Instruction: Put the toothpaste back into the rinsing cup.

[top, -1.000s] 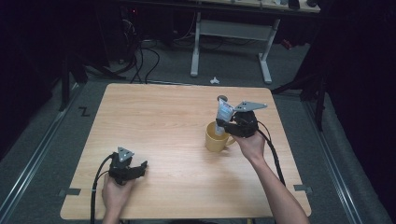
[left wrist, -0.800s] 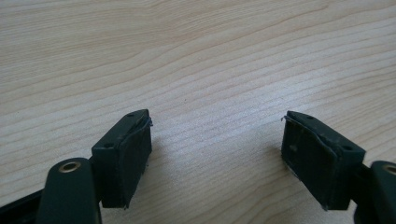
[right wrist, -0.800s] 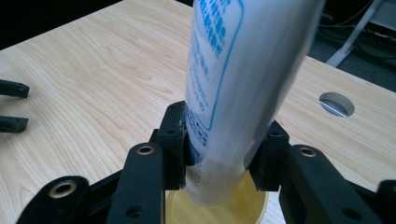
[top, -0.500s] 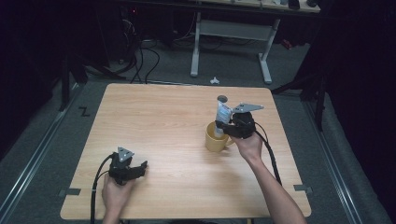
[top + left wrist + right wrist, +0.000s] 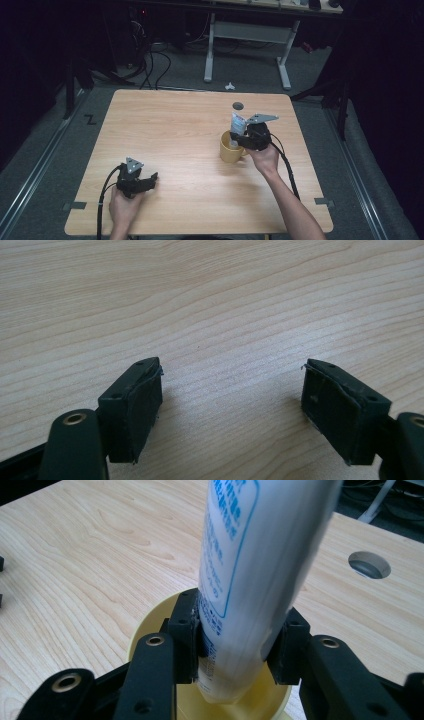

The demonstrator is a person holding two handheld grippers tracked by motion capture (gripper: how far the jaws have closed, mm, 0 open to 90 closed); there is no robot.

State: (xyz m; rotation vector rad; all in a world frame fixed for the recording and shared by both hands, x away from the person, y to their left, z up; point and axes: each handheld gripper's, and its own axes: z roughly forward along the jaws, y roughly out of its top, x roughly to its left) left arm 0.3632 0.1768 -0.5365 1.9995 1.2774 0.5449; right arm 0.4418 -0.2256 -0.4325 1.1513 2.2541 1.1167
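- The right gripper (image 5: 235,650) clamped a white tube (image 5: 255,570), its lower end inside the yellow mug (image 5: 231,148).
- The left gripper (image 5: 232,410) rested wide open, empty, on the wooden table (image 5: 170,130).

wood table (image 5: 165,130) with round cable hole (image 5: 238,105); behind it a white desk frame (image 5: 250,35), floor cables (image 5: 150,60), small white bit (image 5: 229,86) on floor
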